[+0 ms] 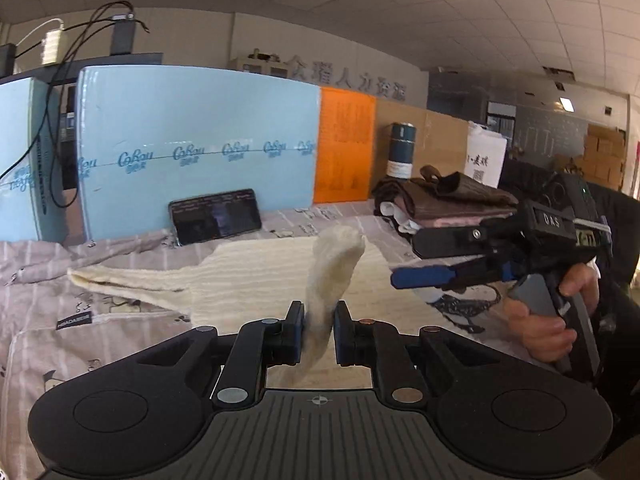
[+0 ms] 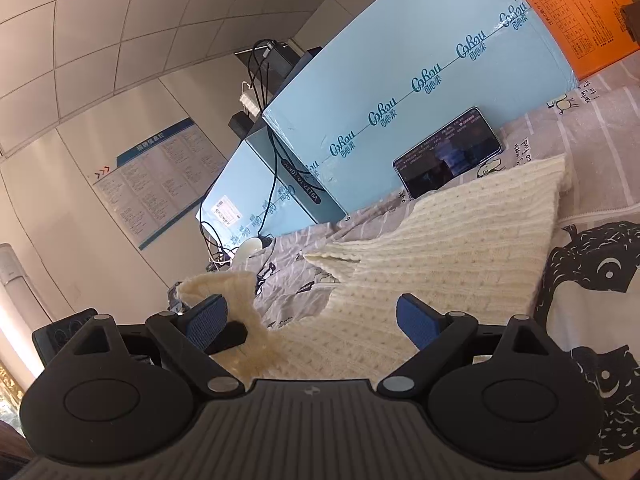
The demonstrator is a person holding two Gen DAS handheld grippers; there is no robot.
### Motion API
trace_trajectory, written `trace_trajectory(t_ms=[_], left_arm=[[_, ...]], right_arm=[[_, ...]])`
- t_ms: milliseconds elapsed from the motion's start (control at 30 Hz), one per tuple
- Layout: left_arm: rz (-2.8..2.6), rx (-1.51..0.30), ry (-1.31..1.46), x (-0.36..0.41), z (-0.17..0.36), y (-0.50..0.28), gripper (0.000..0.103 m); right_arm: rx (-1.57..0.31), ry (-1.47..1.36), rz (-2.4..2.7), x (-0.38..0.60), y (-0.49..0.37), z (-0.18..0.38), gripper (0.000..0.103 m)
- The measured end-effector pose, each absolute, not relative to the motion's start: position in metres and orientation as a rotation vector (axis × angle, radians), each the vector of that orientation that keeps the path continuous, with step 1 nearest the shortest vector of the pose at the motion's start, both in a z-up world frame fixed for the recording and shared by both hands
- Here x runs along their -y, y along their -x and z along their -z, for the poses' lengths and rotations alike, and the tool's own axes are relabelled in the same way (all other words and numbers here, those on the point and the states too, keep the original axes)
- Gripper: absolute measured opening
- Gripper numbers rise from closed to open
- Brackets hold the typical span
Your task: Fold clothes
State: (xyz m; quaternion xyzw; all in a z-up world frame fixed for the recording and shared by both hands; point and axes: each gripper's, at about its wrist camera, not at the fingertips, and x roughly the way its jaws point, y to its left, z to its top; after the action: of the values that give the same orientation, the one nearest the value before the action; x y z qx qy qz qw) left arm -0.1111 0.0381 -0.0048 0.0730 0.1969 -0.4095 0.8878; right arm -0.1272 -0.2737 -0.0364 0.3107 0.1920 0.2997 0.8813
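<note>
A cream knitted sweater (image 1: pixel 256 276) lies spread on the patterned bed sheet (image 1: pixel 100 340). My left gripper (image 1: pixel 318 320) is shut on one sweater sleeve (image 1: pixel 332 272), which sticks up between the fingers. The other sleeve (image 1: pixel 120 282) lies flat to the left. My right gripper (image 1: pixel 416 264) is open and empty at the right, held in a hand. In the right wrist view my right gripper (image 2: pixel 312 316) is open above the sweater (image 2: pixel 440 252). The pinched sleeve (image 2: pixel 232 292) and the left gripper's finger show at the left.
A phone (image 1: pixel 216 216) leans against blue boxes (image 1: pixel 200 136) at the back. An orange board (image 1: pixel 346 144) stands beside them. A stack of folded brown clothes (image 1: pixel 448 200) sits at the right. Cables (image 2: pixel 260 128) hang over the boxes.
</note>
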Motion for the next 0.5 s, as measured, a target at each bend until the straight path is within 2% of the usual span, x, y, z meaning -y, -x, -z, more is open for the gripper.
trace_trajectory(t_ms=[33, 100, 167, 233, 400, 500], left_arm=[[0.861, -0.432, -0.215, -0.027, 0.011, 0.114, 0.02], [0.866, -0.447, -0.272, -0.017, 0.017, 0.117, 0.034], [0.927, -0.414, -0.247, -0.023, 0.014, 0.123, 0.066], [0.979, -0.359, -0.199, -0.035, 0.007, 0.131, 0.08], [0.748, -0.315, -0.209, -0.064, -0.004, 0.126, 0.085], [0.608, -0.387, -0.287, -0.069, 0.009, 0.116, 0.085]], right_arm=[[-0.398, -0.649, -0.623, 0.274, 0.128, 0.037, 0.092], [-0.397, -0.653, -0.618, 0.275, 0.128, 0.037, 0.092], [-0.398, -0.655, -0.616, 0.275, 0.128, 0.038, 0.092], [-0.408, -0.646, -0.61, 0.274, 0.127, 0.037, 0.092], [-0.508, -0.474, -0.541, 0.253, 0.125, 0.025, 0.092], [-0.512, -0.268, -0.576, 0.23, 0.13, 0.017, 0.092]])
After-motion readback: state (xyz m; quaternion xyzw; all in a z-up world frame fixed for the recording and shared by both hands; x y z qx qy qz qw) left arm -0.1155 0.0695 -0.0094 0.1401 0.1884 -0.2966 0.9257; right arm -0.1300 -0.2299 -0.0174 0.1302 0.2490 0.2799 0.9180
